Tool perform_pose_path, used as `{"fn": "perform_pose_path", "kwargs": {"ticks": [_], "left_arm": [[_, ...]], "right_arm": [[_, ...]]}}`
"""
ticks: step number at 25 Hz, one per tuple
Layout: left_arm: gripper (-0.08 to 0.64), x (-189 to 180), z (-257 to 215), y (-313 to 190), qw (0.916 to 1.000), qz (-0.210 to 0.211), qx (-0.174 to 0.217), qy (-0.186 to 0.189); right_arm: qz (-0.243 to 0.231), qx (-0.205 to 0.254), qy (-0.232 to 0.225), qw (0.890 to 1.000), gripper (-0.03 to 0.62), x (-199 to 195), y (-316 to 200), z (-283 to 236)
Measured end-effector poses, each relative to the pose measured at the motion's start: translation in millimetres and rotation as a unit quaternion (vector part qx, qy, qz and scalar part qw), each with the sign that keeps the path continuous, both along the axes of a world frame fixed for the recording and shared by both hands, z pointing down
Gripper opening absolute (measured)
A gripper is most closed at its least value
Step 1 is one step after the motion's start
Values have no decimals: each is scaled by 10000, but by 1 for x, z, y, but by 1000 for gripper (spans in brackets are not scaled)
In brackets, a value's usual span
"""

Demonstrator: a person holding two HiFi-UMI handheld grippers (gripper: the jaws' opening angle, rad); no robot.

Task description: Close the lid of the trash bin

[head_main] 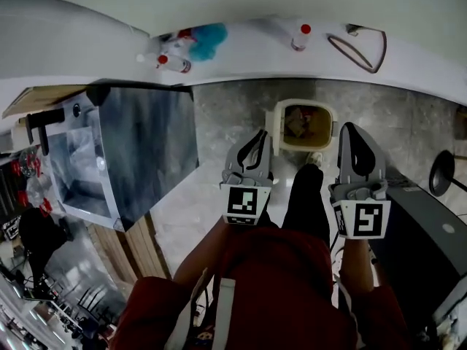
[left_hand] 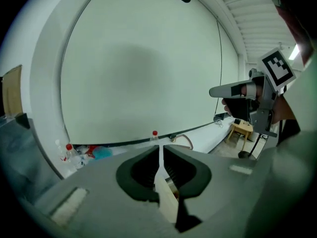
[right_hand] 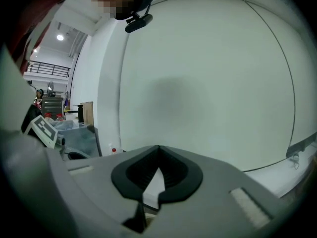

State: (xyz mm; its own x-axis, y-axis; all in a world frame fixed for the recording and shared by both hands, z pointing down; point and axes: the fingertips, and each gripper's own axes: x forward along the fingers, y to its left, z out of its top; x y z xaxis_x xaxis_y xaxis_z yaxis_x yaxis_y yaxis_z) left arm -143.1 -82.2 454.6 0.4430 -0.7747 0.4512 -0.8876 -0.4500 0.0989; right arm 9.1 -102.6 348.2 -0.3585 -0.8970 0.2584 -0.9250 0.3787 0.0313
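The cream trash bin (head_main: 280, 126) stands on the grey floor by the wall, its top open and brownish rubbish showing inside. My left gripper (head_main: 261, 134) hangs just left of the bin, jaws together with nothing in them. My right gripper (head_main: 349, 128) hangs just right of it, also shut and empty. In the left gripper view the left gripper (left_hand: 161, 148) points at the wall, a cream strip of the bin (left_hand: 167, 198) shows under its jaws, and the right gripper (left_hand: 233, 89) shows at the right. The right gripper (right_hand: 158, 148) faces the bare wall.
A steel cabinet (head_main: 146, 141) stands left of the bin. A white ledge (head_main: 248, 53) along the wall carries red-capped bottles (head_main: 174, 63), a blue cloth (head_main: 208, 41) and a cable loop (head_main: 361, 49). A dark box (head_main: 419, 224) and a round black stand base (head_main: 441, 172) are at the right.
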Motion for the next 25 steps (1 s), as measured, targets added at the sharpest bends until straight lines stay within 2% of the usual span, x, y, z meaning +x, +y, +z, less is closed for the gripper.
{"fn": "perform_pose_path", "kwargs": {"ticks": [3, 14, 19, 25], "left_arm": [[82, 14, 26, 5, 9993, 124, -326, -110], [189, 40, 127, 30, 9894, 230, -1349, -493], [199, 50, 163, 40, 9841, 196, -1666, -592], [206, 53, 172, 41, 9823, 39, -1734, -709]], "right_arm": [[-61, -187, -36, 9998, 0, 9, 2, 18], [-155, -604, -134, 9980, 0, 37, 9, 71], [-259, -756, -43, 9968, 0, 52, 24, 97], [-194, -893, -77, 9958, 0, 70, 35, 110]]}}
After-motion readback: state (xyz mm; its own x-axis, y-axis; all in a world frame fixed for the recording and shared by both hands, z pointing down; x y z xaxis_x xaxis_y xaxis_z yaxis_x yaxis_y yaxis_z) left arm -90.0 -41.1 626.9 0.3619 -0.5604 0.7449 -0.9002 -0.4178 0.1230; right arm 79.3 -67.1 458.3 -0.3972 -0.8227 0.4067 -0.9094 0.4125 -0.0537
